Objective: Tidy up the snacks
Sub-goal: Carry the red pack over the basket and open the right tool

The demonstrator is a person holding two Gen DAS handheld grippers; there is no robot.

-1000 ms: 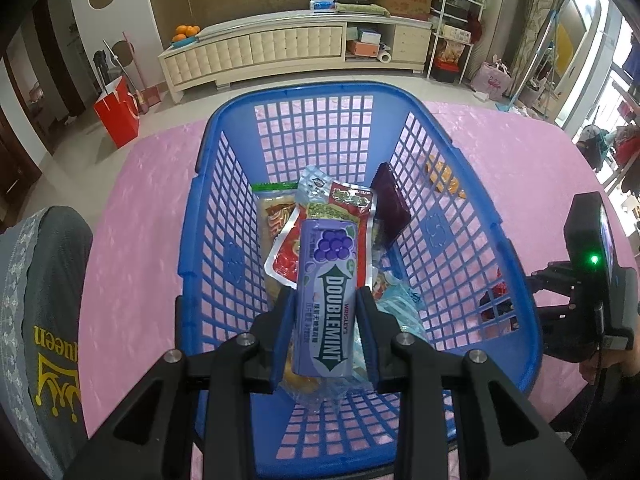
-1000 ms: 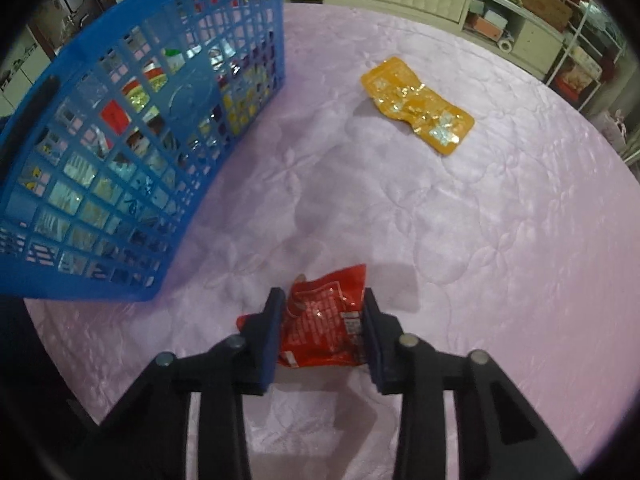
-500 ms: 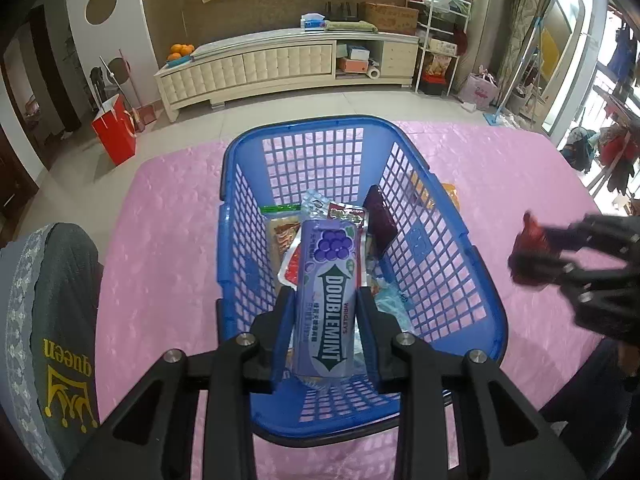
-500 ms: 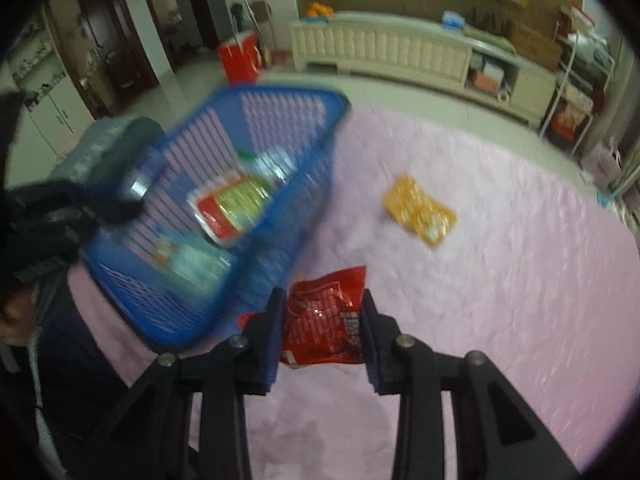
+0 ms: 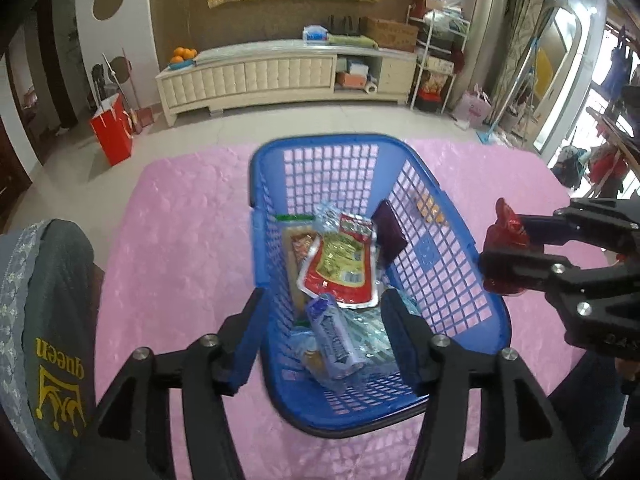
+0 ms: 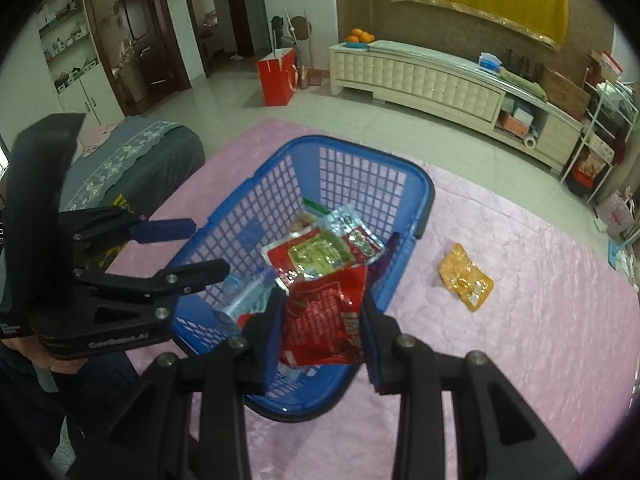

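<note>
Over the blue basket point(image 6: 404, 196), red snack packet point(image 6: 328, 320) between right tongs point(image 6: 322, 330).

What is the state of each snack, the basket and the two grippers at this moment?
left gripper: open, jaws have just been opening, nothing pressed between them.
gum pack: lying released in the basket.
right gripper: shut on the red snack packet, held above the basket.
blue basket: upright on the pink cloth, partly filled with snacks.
orange packet: flat on the cloth, outside the basket.
</note>
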